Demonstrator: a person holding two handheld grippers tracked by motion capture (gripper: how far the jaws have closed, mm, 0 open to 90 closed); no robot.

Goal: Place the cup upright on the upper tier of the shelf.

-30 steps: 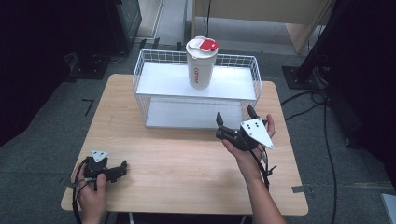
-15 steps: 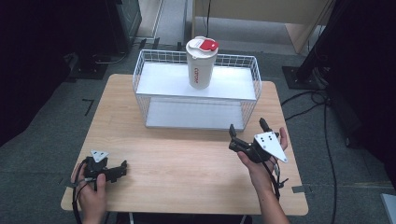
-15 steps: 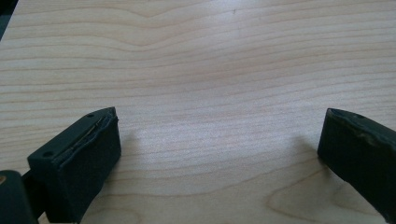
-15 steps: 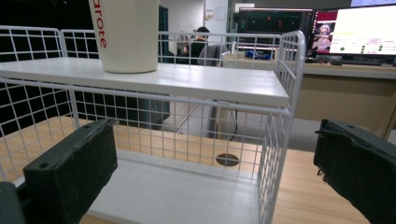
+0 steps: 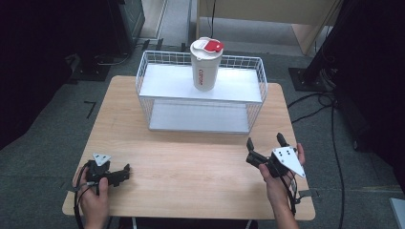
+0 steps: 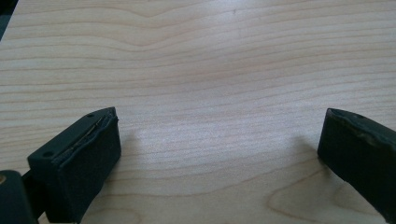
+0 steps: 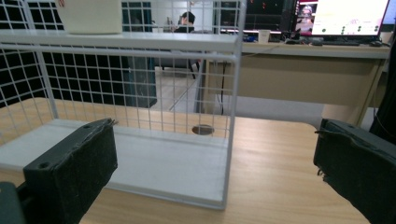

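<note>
Right claw (image 5: 265,148) drawn back from wire rack (image 5: 200,98), spread, empty; left claw (image 5: 125,171) spread over wooden table (image 5: 191,162).

The cup (image 7: 91,16) is cut off at the top left edge of the right tool view. Its small red writing (image 5: 201,75) is too tiny to read.

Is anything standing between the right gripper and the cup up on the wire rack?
Nothing loose lies between them. The right gripper, open, is over bare table in front of the wire rack. The cup stands on the upper shelf; the low rim wire there is the one barrier.
</note>
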